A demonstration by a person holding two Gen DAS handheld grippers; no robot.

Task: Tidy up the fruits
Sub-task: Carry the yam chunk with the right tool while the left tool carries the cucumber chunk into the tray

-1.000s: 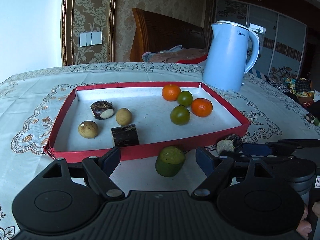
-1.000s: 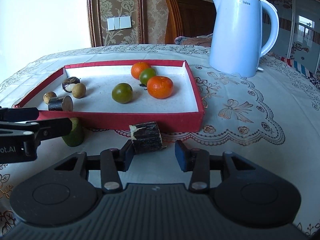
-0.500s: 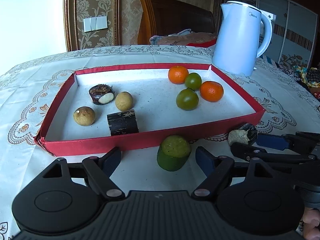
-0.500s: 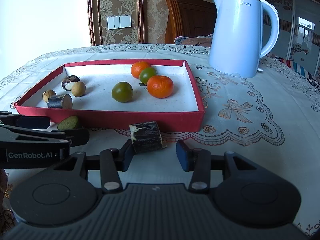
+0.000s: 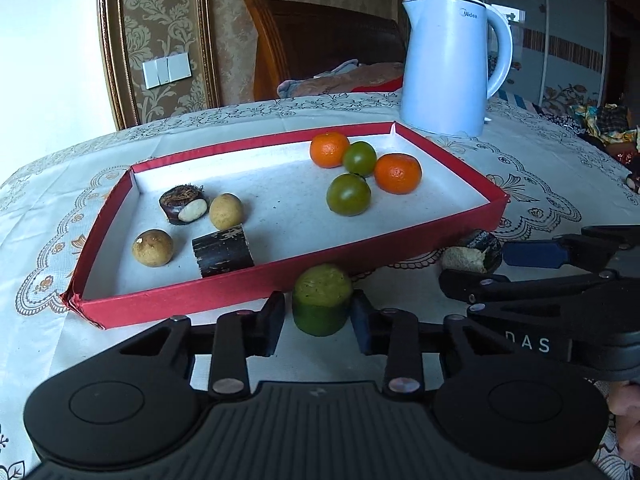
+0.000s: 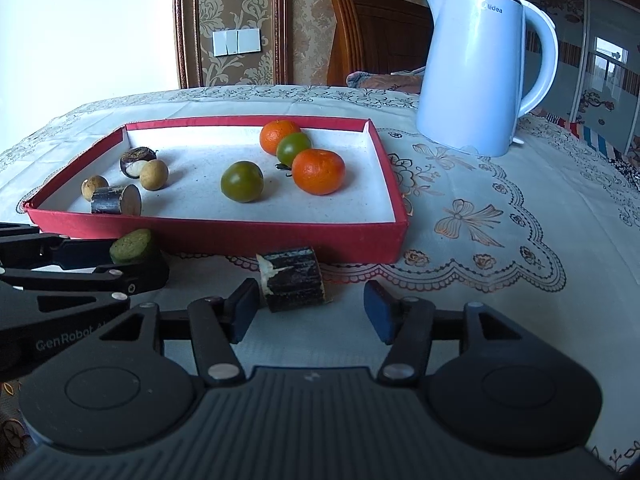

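Left tool (image 5: 318, 316) just closed on green stub (image 5: 321, 298); right tool (image 6: 310, 312) opened, loosing dark stub (image 6: 294, 280).

The left gripper (image 5: 318, 322) is held low over the table, pointed forward and downward; its jaws have just been closing and are now drawn in on the green fruit piece (image 5: 321, 298) — the pads are seen at both of its sides. The right gripper (image 6: 310, 310) is held beside it at a like tilt. Its jaws have just been opening, and the dark cane piece (image 6: 294, 282) is left between them — close to the left pad, well clear of the right one. A fingertip (image 5: 626, 426) is glimpsed at the frame's right edge.
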